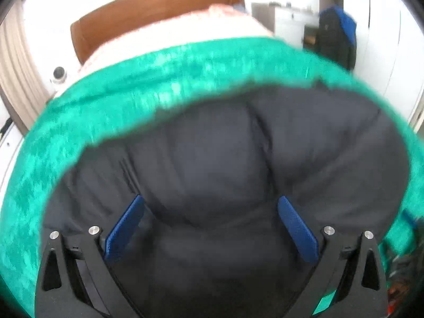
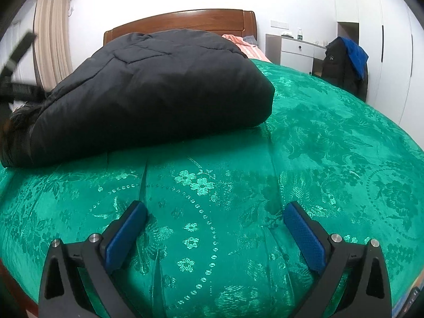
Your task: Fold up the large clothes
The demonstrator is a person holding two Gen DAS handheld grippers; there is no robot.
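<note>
Over the folded black padded coat (image 1: 212, 159) my left gripper (image 1: 210, 225) hovers spread and empty, poised to press, while my right gripper (image 2: 214, 228) waits unclenched above the green bedspread (image 2: 331, 145)

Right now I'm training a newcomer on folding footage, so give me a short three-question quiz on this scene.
1. True or false: the left gripper is clamped on the puffy black quilted jacket.
2. What lies under the jacket? A) green patterned bedspread B) bare floor C) wooden desk
3. Fill in: the right gripper has its jaws ____.

Key: 1 false; 2 A; 3 open
</note>
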